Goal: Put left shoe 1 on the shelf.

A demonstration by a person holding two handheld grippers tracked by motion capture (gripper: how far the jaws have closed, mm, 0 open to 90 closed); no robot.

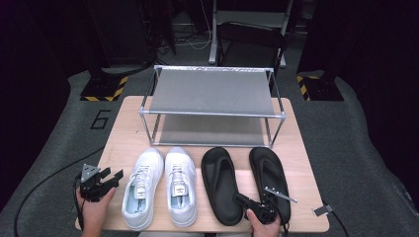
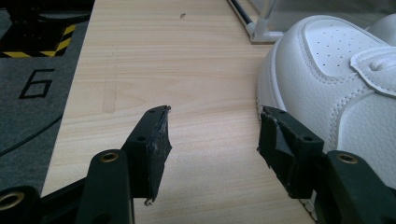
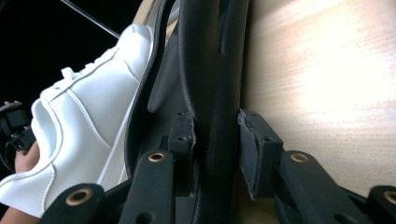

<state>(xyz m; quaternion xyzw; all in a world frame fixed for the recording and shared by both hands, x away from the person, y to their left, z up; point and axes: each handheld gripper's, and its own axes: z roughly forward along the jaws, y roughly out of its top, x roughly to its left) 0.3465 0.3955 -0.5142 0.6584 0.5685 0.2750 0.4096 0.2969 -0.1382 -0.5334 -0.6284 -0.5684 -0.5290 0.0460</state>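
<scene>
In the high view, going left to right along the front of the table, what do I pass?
Left gripper → left white sneaker → right white sneaker → left black sandal → right black sandal, with the right gripper at its heel end.

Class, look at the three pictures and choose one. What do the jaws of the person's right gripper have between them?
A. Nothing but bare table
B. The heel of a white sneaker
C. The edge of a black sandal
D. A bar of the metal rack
C: in the right gripper view the right gripper has its jaws either side of the rim of a black sandal, which the high view places near the table's right front.
</scene>
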